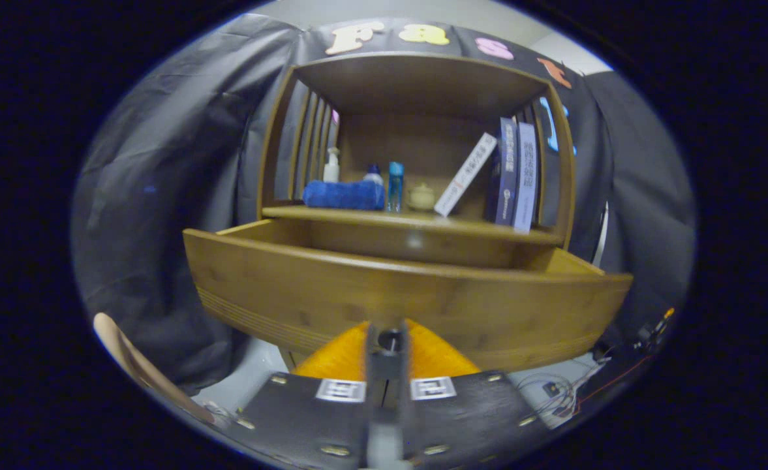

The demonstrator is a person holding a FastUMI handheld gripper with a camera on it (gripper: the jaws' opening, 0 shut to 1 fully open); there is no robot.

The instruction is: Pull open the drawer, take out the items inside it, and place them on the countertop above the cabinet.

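Blue towel (343, 194): rolled, lying at the left end of the shelf ahead of me, touching no book.
White pump bottle (331, 166): upright just behind the towel, against the slatted side.
Small capped bottle (373, 173): peeking over the towel's right end.
Clear blue bottle (395, 187): upright, just right of the towel.
Pale teapot (421, 196): small, squat, between the blue bottle and the leaning book.
White book (466, 174): tilted, its top resting on the dark books.
Two dark blue books (515, 173): upright at the shelf's right end.
Cables (569, 397): I see them tangled on the floor, low to the right.
Curved pale wooden edge (129, 359): low to my left; what it belongs to I cannot tell.
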